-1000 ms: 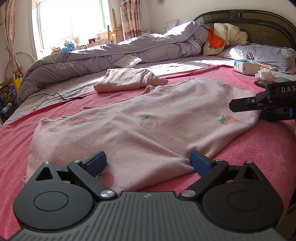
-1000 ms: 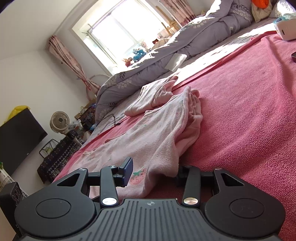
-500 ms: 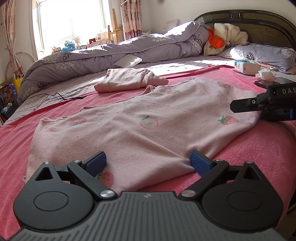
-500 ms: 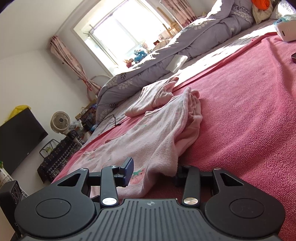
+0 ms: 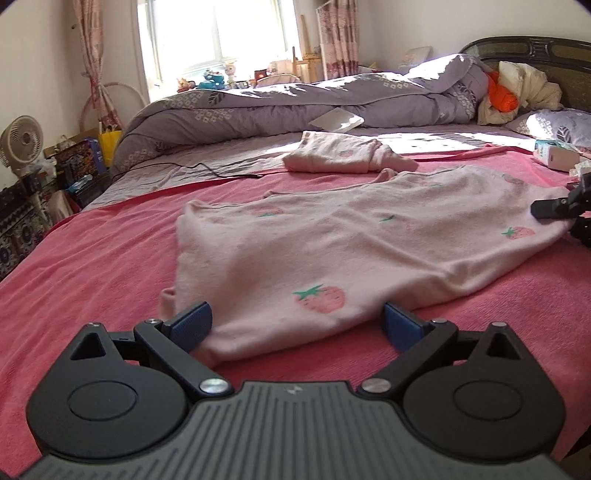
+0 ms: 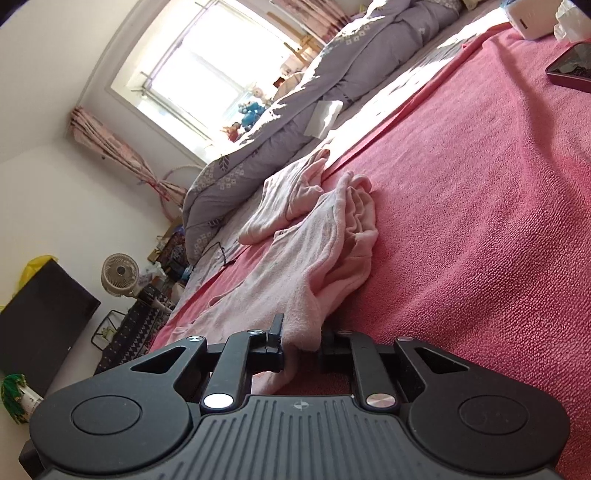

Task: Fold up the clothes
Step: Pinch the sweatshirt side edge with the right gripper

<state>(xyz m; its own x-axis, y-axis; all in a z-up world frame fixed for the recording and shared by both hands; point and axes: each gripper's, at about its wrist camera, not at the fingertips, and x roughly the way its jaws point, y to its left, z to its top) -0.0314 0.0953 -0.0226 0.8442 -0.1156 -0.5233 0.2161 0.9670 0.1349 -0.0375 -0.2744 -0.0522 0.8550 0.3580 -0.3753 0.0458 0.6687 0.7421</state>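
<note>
Pale pink strawberry-print knit garment (image 5: 369, 251) lies spread flat on the pink-red terry blanket (image 5: 92, 266) covering the bed, filling the middle of the left wrist view.

Left hand-held gripper (image 5: 297, 325) at bottom centre: blue-padded jaws spread wide, near hem of the garment lying between them, pads not pressing it.

Right hand-held gripper (image 6: 301, 341) at bottom centre of its own view, also showing at the right edge of the left wrist view: jaws have just been closing and now pinch a corner of the garment, cloth bunched between the black fingers (image 6: 276, 334). From there the garment runs up the frame in rumpled folds.

Second pale pink folded garment (image 5: 347, 158) sits above centre in the left wrist view, just beyond the first one, at the blanket's far edge.

Grey-lilac flower-print duvet (image 5: 295, 107) heaped across the upper middle. Orange cloth (image 5: 500, 98) and cream cloth bundled at upper right against the dark headboard (image 5: 535, 48). White box (image 5: 557, 157) at right edge, contents cannot tell.

Dark red phone (image 6: 570, 68) on the blanket, upper right of the right wrist view.

White round fan (image 5: 20, 142) at left edge, window (image 5: 218, 33) at top.
</note>
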